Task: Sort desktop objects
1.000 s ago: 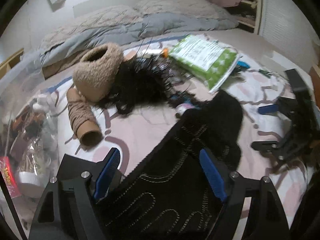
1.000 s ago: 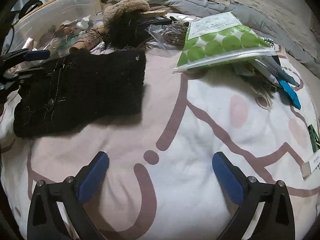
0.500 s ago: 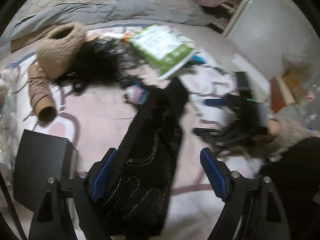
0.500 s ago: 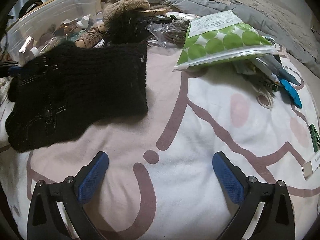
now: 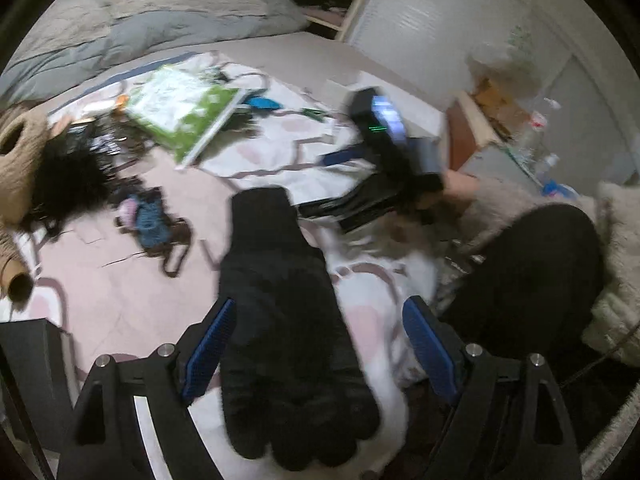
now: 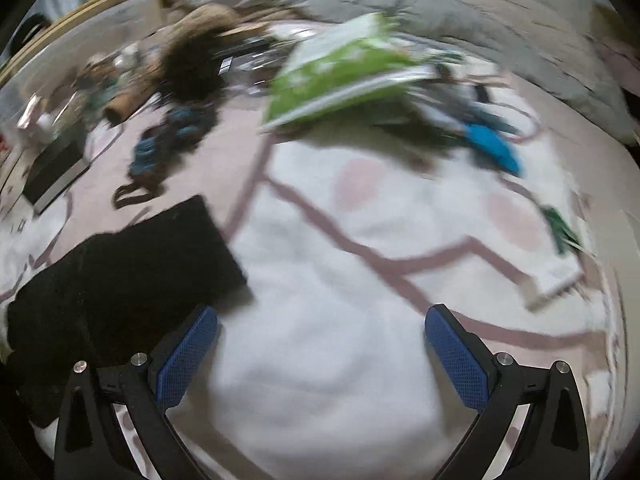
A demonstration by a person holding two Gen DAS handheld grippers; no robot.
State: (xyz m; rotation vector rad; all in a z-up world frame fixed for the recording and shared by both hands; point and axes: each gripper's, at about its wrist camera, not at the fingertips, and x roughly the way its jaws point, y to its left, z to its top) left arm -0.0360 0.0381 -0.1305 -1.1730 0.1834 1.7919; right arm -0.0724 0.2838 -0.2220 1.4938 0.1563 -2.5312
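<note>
A black knit glove [image 5: 280, 320] lies flat on the pink and white blanket [image 5: 132, 280], between the open fingers of my left gripper [image 5: 320, 340], which does not grip it. The glove also shows at the lower left of the right wrist view [image 6: 120, 272]. My right gripper [image 6: 320, 344] is open and empty over the blanket [image 6: 320, 280]; it also shows in the left wrist view [image 5: 360, 176] at the right. A green and white packet [image 5: 180, 108] lies at the far side, also in the right wrist view [image 6: 340, 72].
A black furry thing [image 5: 64, 176], a tan knit hat [image 5: 16, 160], a blue knit item [image 5: 150, 216], a cardboard tube [image 5: 16, 280] and a black box [image 5: 28, 372] lie at the left. A blue object [image 6: 492, 148] lies right of the packet. Pillows [image 5: 140, 20] are behind.
My left gripper has swung right and back; the glove now lies flat on the blanket, nearer the front edge. My right gripper has moved, and its view is blurred.
</note>
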